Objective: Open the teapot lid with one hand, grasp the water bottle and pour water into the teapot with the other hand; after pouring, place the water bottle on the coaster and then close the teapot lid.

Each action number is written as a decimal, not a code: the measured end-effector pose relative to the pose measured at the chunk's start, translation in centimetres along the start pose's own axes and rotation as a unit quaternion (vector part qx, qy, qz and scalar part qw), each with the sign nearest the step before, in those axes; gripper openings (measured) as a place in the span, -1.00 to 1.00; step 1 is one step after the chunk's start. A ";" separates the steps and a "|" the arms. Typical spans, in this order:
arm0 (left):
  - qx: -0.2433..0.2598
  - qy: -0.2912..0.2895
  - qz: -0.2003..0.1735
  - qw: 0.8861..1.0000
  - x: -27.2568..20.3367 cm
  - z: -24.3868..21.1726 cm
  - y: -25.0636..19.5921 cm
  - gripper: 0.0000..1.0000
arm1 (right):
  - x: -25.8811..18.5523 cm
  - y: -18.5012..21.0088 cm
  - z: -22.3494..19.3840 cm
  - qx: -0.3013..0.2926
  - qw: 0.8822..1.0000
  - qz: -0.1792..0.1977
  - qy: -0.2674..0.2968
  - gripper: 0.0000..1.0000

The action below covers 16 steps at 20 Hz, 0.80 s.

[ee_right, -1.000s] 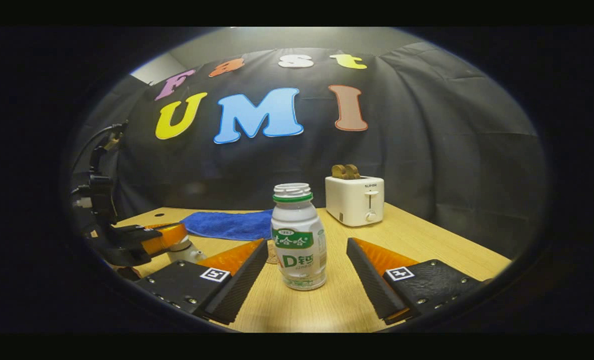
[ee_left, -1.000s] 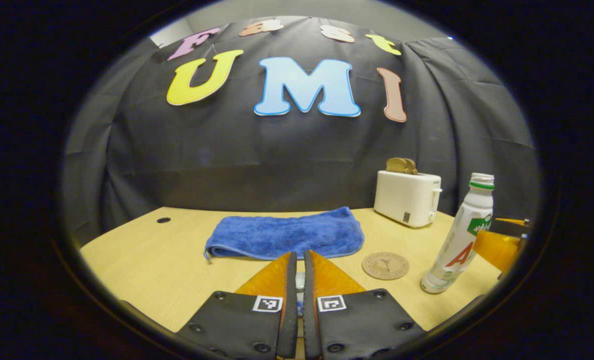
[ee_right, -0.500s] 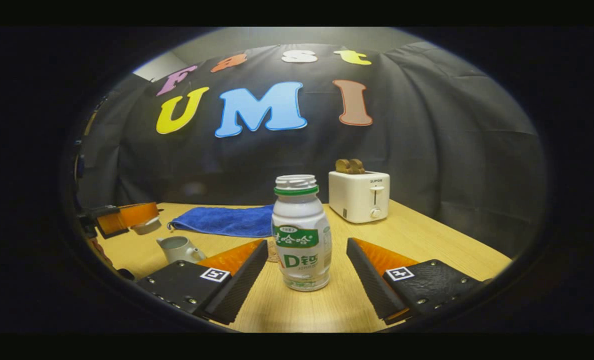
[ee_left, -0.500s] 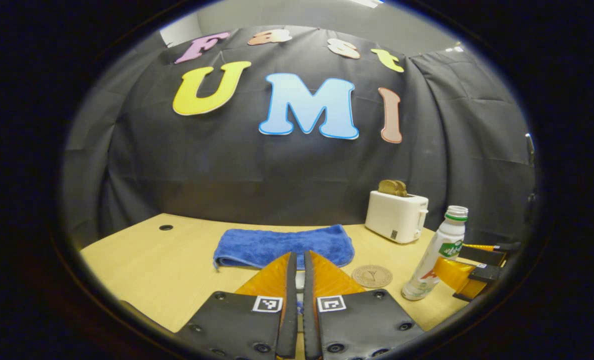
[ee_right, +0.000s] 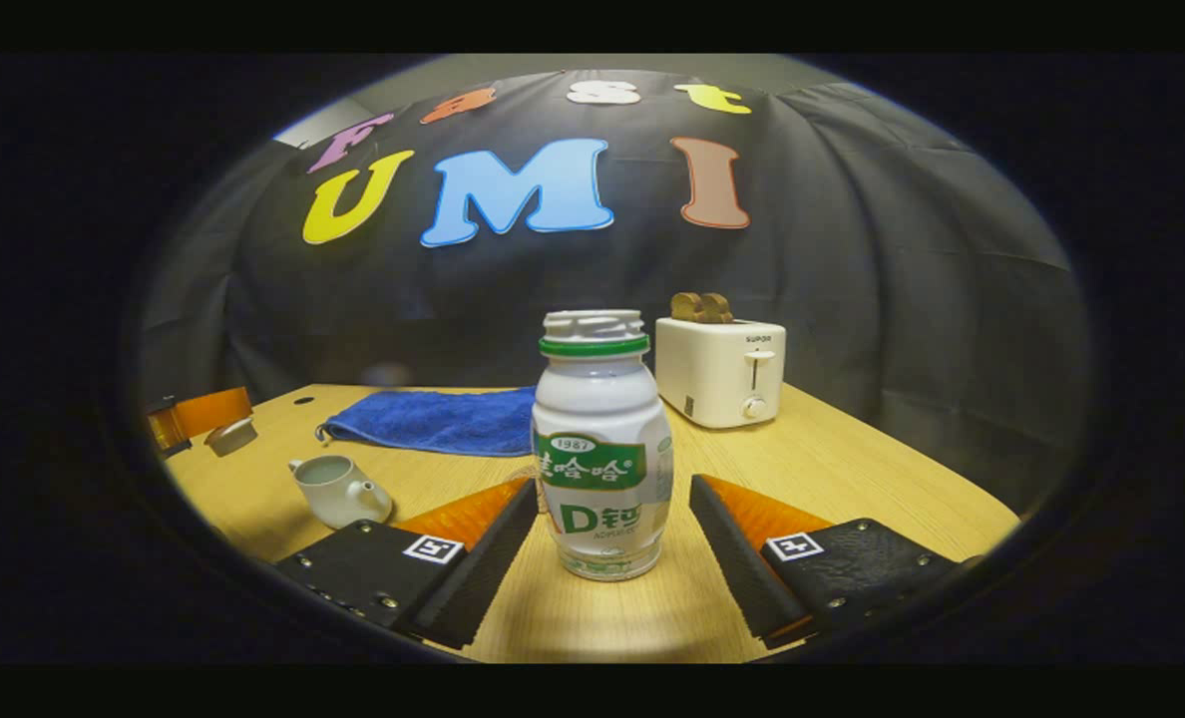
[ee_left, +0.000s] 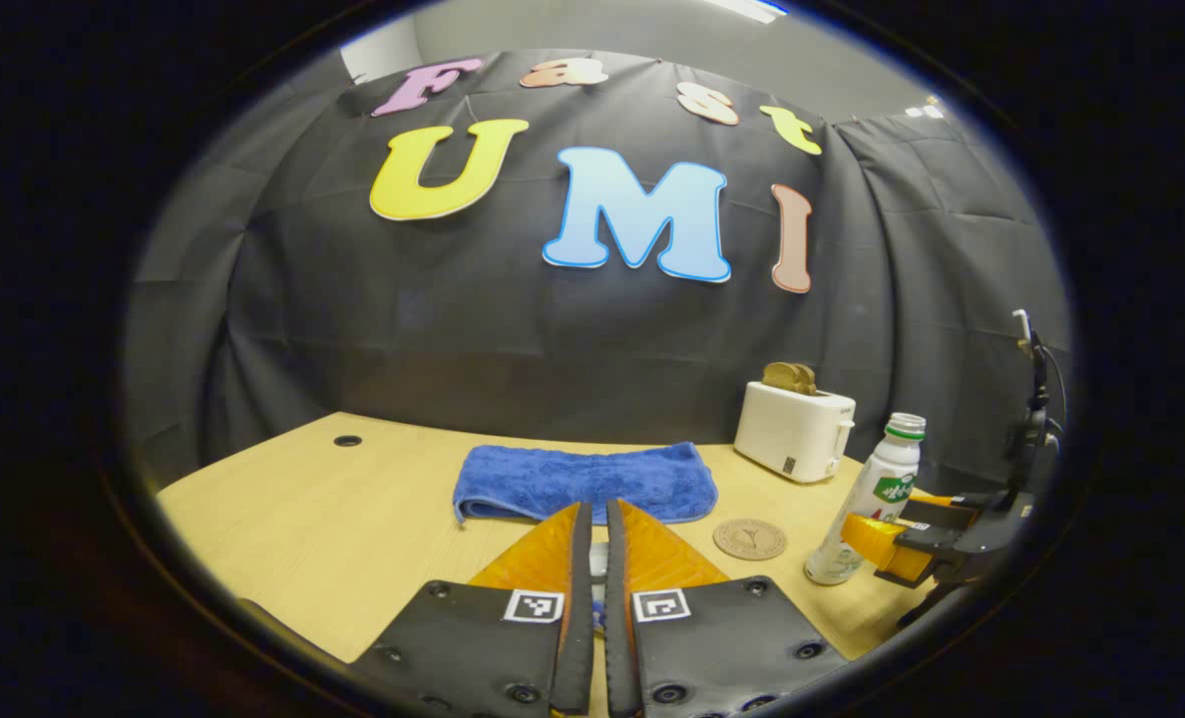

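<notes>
A white bottle (ee_right: 602, 449) with a green neck ring stands upright on the table between the fingers of my right gripper (ee_right: 612, 489), which is open around it without touching. The white teapot (ee_right: 338, 489) sits lidless at the left in the right gripper view. Farther left, my left gripper (ee_right: 198, 414) hovers above the table, shut on the teapot lid (ee_right: 231, 436). In the left gripper view, my left gripper (ee_left: 598, 511) shows a white sliver of the lid (ee_left: 598, 563) between its shut fingers. There the bottle (ee_left: 867, 499) and right gripper (ee_left: 897, 534) stand at the right, beside the round coaster (ee_left: 749, 538).
A folded blue towel (ee_left: 588, 479) lies mid-table toward the back. A white toaster (ee_left: 794, 431) holding toast stands at the back right. The wooden table (ee_left: 333, 519) has a cable hole (ee_left: 347, 440) at its far left.
My left gripper has lifted the lid off the teapot and carried it up and away to the left. My right gripper has moved forward, bringing the bottle deeper between its open fingers.
</notes>
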<state>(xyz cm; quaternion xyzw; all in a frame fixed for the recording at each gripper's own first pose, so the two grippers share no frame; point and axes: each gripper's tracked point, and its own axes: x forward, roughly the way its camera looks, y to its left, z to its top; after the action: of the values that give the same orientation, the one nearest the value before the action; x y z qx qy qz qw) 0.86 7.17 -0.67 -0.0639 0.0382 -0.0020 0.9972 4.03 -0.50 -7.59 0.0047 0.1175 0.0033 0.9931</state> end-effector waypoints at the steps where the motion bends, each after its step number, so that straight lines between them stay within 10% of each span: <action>1: -0.002 0.001 -0.001 1.000 0.0 -0.2 0.1 -0.70 | 0.0 0.1 0.0 -0.002 1.000 0.000 0.004 0.89; 3: -0.005 0.002 0.001 1.000 -0.1 -0.5 0.5 -0.70 | 0.2 0.2 -0.2 -0.006 1.000 -0.004 0.009 0.63; 16: -0.010 0.006 0.004 1.000 -0.2 -1.1 1.8 -0.70 | 0.4 0.7 0.0 -0.068 0.998 -0.012 0.008 0.55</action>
<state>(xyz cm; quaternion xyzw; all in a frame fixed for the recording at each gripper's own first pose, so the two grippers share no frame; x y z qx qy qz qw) 0.54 8.85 -1.94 -0.0734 0.0441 0.0020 0.9963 4.38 0.25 -7.65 -0.0647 0.1246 -0.0010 0.9901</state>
